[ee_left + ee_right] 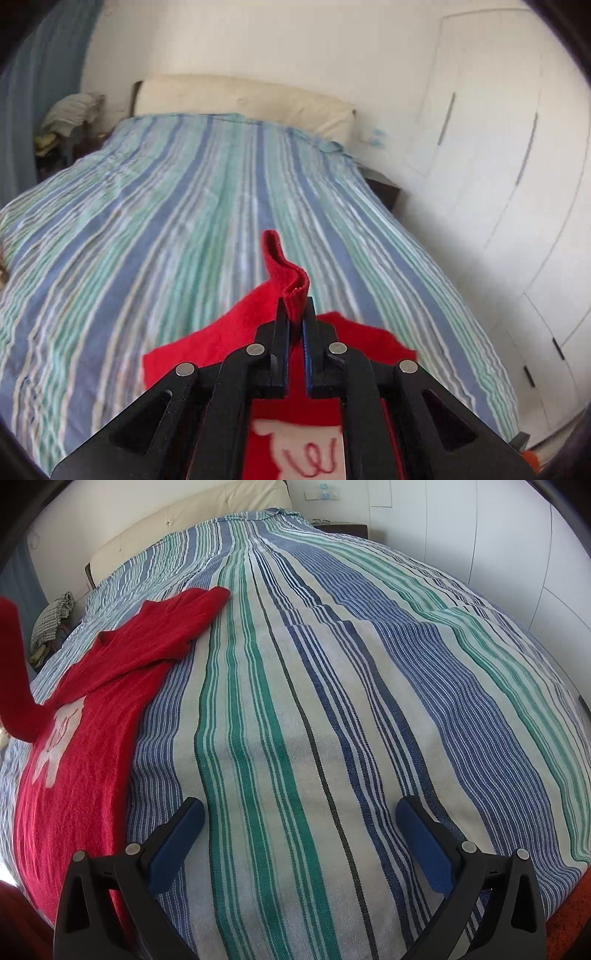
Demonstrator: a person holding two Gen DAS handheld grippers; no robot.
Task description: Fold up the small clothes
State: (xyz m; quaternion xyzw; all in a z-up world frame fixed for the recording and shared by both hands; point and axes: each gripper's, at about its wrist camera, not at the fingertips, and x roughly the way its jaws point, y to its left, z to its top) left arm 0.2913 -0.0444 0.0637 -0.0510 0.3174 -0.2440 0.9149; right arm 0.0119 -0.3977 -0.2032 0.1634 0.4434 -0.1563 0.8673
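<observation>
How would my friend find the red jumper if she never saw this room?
Look at the big bed with the blue, green and white striped bedspread. The fuzzy red knitted jumper lies on its left side. It is the only red thing, with a white picture on its front.

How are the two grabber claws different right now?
The left gripper is shut on a red sweater sleeve; the right gripper is open and holds nothing. The left lifts cloth up; the right hangs over the bare striped bedspread. Both have black arms with blue pads.

red sweater [85, 738] with a white motif; bedspread [332, 701] striped blue, green and white; cream headboard [243, 99]
</observation>
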